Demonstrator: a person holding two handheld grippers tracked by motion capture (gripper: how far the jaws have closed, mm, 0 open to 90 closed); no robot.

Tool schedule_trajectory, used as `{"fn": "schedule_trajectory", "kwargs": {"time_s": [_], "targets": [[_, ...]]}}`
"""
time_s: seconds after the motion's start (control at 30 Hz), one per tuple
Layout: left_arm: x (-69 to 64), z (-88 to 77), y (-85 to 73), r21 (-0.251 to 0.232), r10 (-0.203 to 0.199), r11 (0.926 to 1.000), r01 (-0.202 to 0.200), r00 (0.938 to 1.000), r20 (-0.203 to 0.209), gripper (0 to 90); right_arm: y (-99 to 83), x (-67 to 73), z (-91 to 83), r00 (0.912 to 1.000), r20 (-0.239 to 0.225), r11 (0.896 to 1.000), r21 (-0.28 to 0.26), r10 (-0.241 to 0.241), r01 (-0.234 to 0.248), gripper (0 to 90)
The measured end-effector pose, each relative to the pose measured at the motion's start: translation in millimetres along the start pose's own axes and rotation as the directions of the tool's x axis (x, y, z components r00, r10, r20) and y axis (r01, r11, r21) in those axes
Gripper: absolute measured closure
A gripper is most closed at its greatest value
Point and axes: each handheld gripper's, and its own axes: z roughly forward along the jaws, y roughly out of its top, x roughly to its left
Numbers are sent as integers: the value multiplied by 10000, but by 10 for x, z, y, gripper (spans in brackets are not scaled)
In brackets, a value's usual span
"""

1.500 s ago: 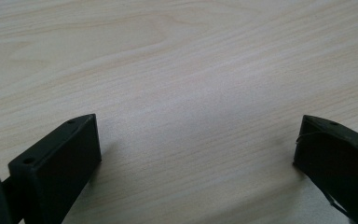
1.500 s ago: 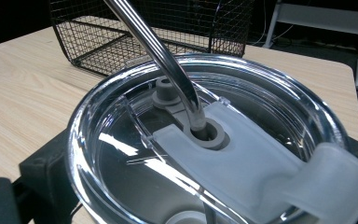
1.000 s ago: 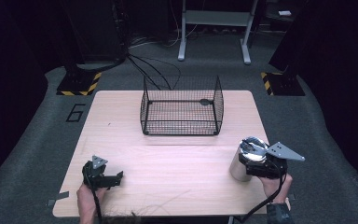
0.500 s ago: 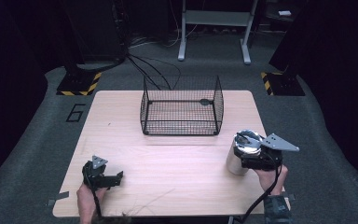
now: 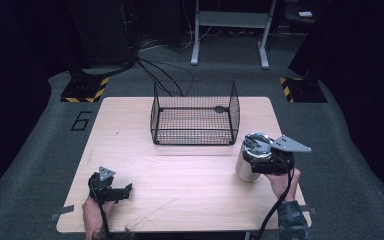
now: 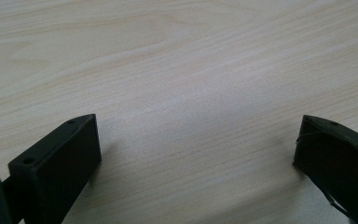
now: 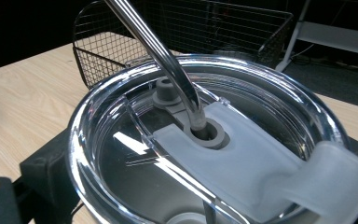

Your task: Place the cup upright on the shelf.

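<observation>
From above, the right gripper [image 5: 260, 161] grips a steel tumbler [image 5: 244, 162] on the desk [image 5: 180, 175], just right of the front of a wire basket [image 5: 194, 114] that looks empty; if the basket is the goal, lift straight up to clear its rim. The left gripper view shows its fingers [image 6: 56, 163] spread wide over bare wood. In the right gripper view, fingers clamp the tumbler under its clear lid [image 7: 205, 154], a metal straw [image 7: 158, 51] through it; contents unclear.

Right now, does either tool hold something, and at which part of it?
The right tool holds the steel tumbler around its upper rim, just under the clear lid. The left tool is open and holds nothing.
</observation>
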Motion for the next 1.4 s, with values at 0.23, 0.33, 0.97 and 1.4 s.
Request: {"fn": "schedule_trajectory", "kwargs": {"time_s": [0.23,0.33,0.97,1.4], "targets": [[-1,0,0,-6,-11,10000,11,10000,-2,4,86,31,86,9997,-176,9999,2,-141,141,35],[-1,0,0,-6,-8,10000,8,10000,-2,4,120,48,123,9993,-304,9998,-13,-208,208,35],[1,-2,1,35,-4,10000,4,10000,19,4,345,149,372,9959,-854,9995,25,-313,316,36],[-1,0,0,-6,-10,10000,10,10000,-6,4,488,151,466,9932,-1107,9994,-3,-356,358,36]]}}
